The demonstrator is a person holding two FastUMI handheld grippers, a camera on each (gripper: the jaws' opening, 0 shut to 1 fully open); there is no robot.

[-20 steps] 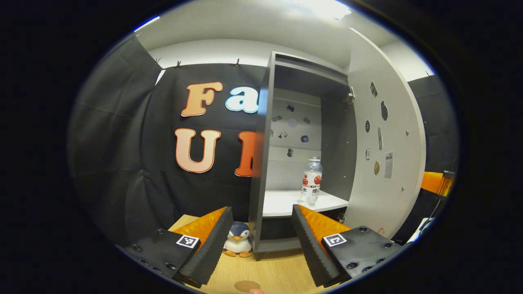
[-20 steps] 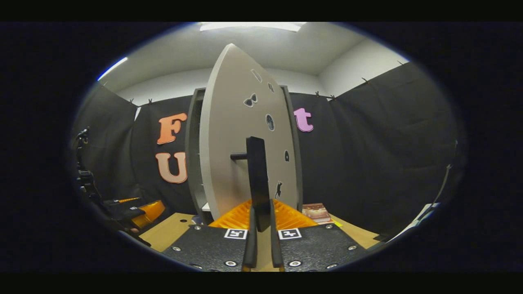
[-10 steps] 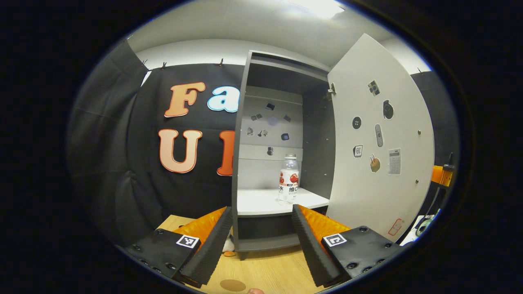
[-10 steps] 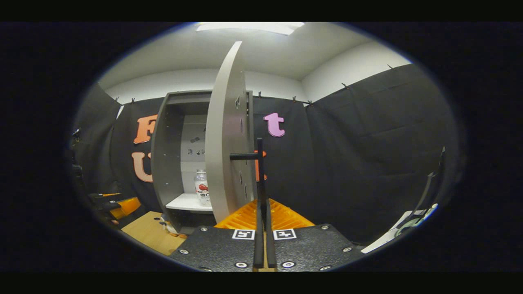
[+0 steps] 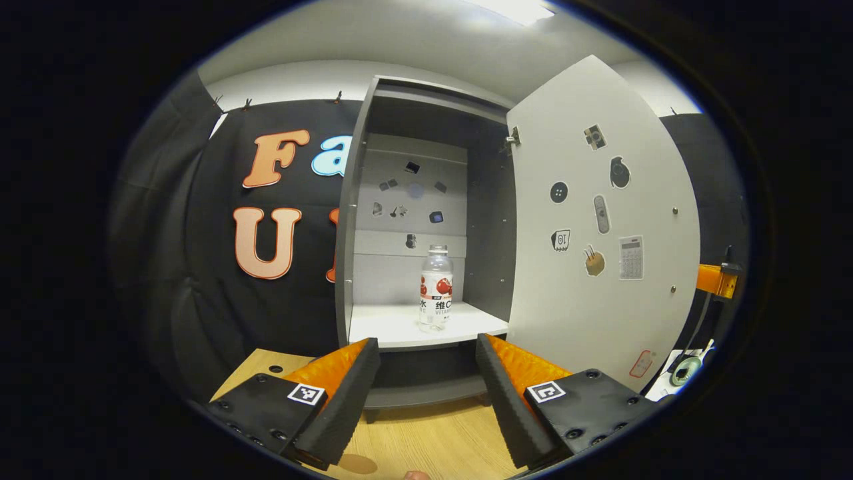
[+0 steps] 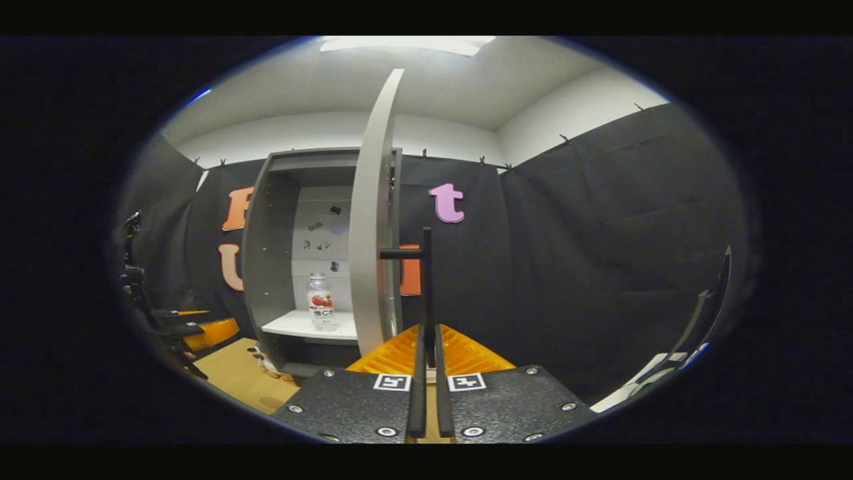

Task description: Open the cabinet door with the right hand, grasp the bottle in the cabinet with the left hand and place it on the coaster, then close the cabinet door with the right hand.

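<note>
Bottle (image 5: 436, 288): upright on the white shelf (image 5: 400, 327), centre of the left gripper view, inside the cabinet (image 5: 353, 220).
Handling: clear plastic, probably light, smooth, a little squashy; likely best gripped around the labelled middle, not the cap.
Left gripper (image 5: 426, 390): fingers spread wide, empty, well short of the bottle.
Right gripper (image 6: 426, 393): clamped on the handle (image 6: 426, 287) of the door (image 6: 373, 220), which stands wide open.
Coaster (image 5: 356, 463): bottom edge, on the table (image 5: 426, 440).
</note>
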